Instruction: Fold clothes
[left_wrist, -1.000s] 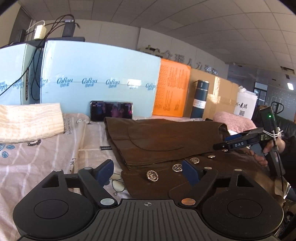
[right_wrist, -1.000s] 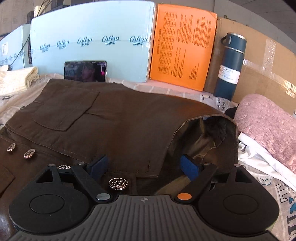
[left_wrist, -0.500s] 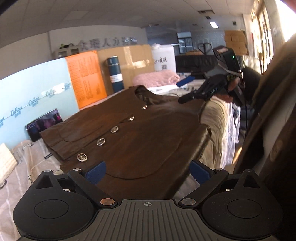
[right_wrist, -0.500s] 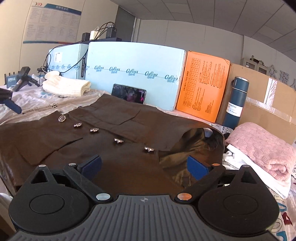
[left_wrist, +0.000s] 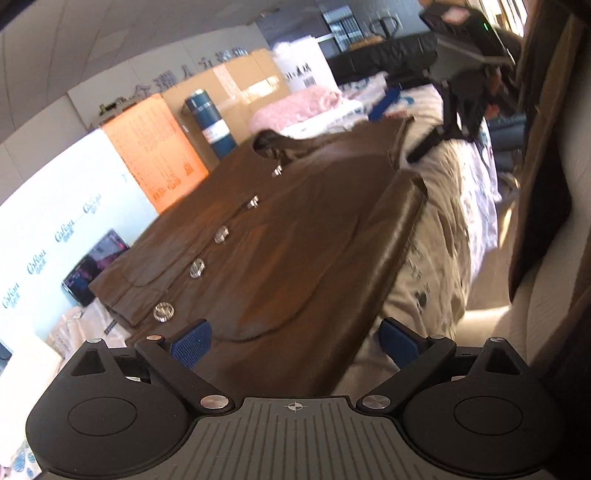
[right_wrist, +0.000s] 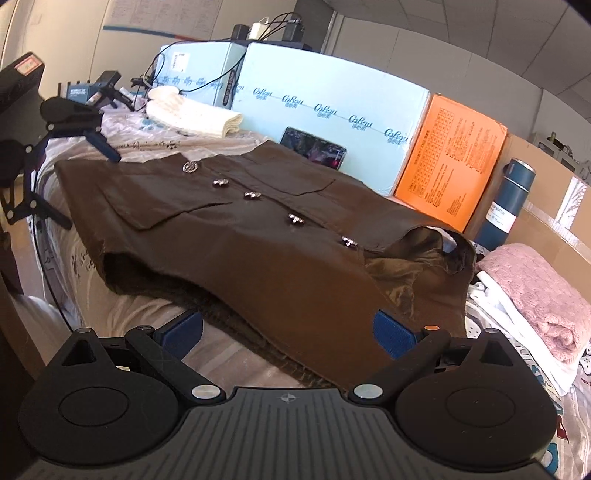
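Printed cotton sheeting covers the bed (right_wrist: 236, 354), the largest surface in both views; its near side drops away toward the floor in the left wrist view. A pale blue foam board (right_wrist: 332, 110) stands along the far edge and closes off that side. Beside it stand an orange board (right_wrist: 454, 162) and a brown carton (left_wrist: 240, 85).

The brown vest (right_wrist: 258, 236) lies flat across the middle of the bed, buttoned side up, with a row of silver buttons (right_wrist: 295, 219) down its centre. Its collar end points toward the bottle; its hem end points toward the towel. One long side overhangs the near bed edge slightly.

Surrounding items, by size:
- A pink knit (right_wrist: 539, 295), folded, rests on white cloth (right_wrist: 517, 325) just beside the collar end.
- A cream towel (right_wrist: 192, 116), folded, lies well beyond the hem end.
- A dark blue bottle (right_wrist: 513, 199) stands upright between the orange board and the carton, near the collar.
- A phone (right_wrist: 314, 147) leans against the foam board, just behind the vest.

The left gripper (left_wrist: 295, 341) is spread wide and holds nothing; it sits at the hem corner above the fabric. The right gripper (right_wrist: 288, 332) is likewise spread wide and unloaded, positioned at the near long side of the vest, below the collar end. Bare sheet lies in front of the right gripper's left finger.
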